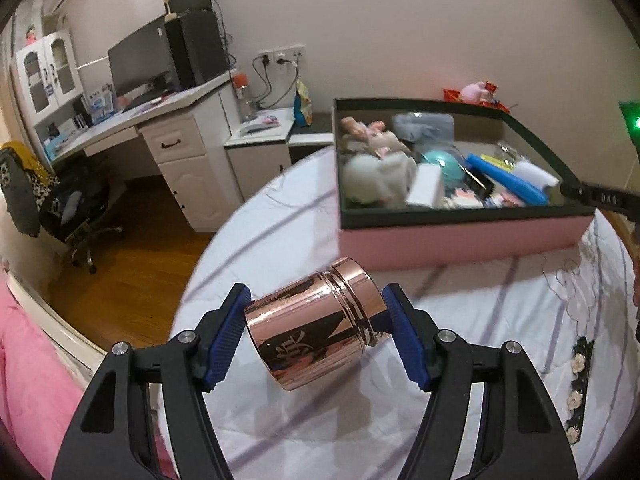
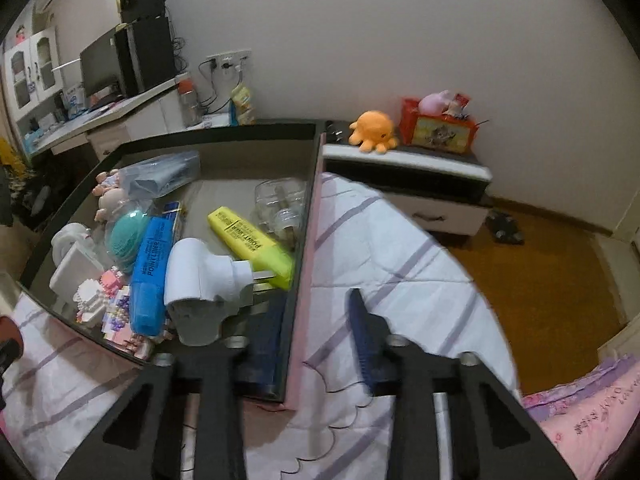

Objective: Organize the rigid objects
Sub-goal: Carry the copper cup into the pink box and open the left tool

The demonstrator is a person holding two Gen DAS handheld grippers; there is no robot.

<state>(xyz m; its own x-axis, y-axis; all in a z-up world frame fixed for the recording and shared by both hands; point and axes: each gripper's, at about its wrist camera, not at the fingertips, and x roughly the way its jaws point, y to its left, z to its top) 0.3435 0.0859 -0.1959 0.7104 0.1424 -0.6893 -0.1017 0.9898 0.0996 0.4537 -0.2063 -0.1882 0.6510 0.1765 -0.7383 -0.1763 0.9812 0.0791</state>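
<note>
Carrying the rose-gold canister (image 1: 316, 328) sideways, your left claw (image 1: 317, 300) pinches it end to end between the blue pads, above the bed (image 1: 320, 420) and short of the pink box (image 1: 460, 240) toward the bed's far edge. Polished metal on a tilted grip may well slide out; it would roll off the bed's left edge to the floor. The box is crowded, so dropping it in could knock the glass jar (image 2: 280, 208). Your right claw (image 2: 306, 304) stands fairly narrow astride the box's right wall, its outer pad clear; nudging that wall would shift the box under your placement
</note>
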